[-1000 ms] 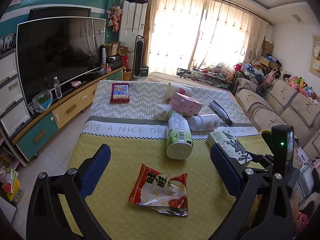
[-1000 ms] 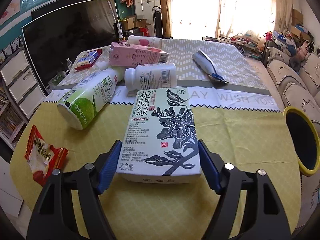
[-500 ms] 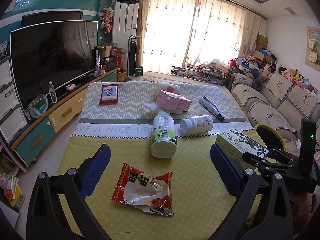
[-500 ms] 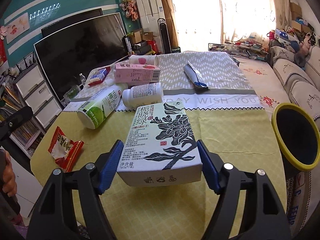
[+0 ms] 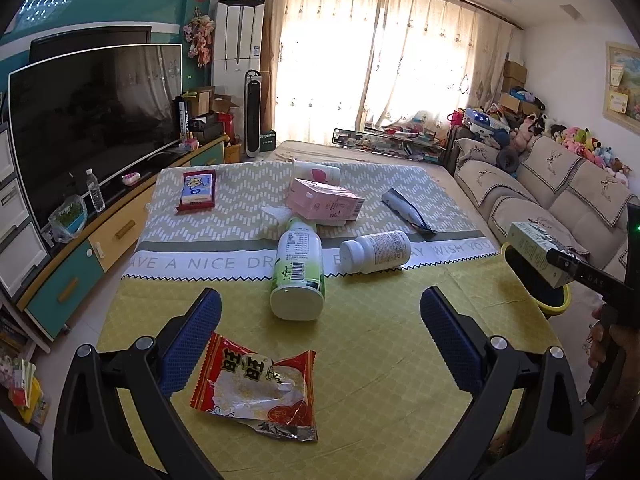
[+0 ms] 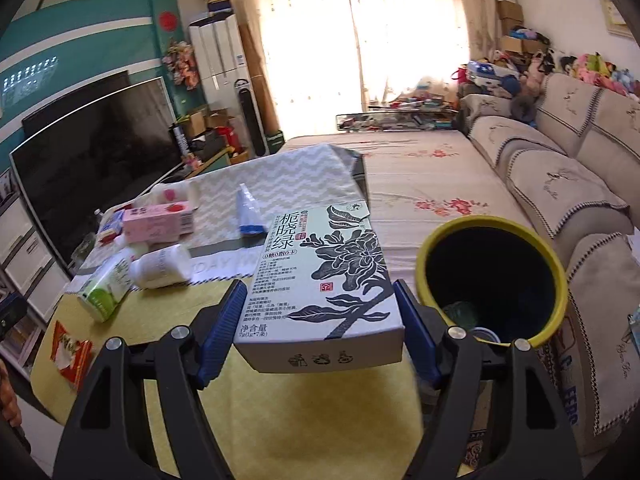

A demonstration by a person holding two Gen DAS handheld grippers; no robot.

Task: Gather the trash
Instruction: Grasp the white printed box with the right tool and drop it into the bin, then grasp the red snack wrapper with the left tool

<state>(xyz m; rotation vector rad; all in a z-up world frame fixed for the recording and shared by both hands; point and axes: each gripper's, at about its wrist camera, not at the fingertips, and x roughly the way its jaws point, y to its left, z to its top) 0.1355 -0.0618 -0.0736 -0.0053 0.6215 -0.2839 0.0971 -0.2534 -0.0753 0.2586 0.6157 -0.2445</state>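
Grey-green cardboard box printed with a black flower (image 6: 320, 280), clamped between the blue pads of the right hand-held gripper (image 6: 320, 320), has been lifted off the yellow-clothed tabletop (image 6: 300, 420) toward the yellow-rimmed black bin (image 6: 420, 256), so release is likely next; the left hand-held gripper (image 5: 320, 332) hangs wide and empty over the red snack wrapper (image 5: 256, 392).
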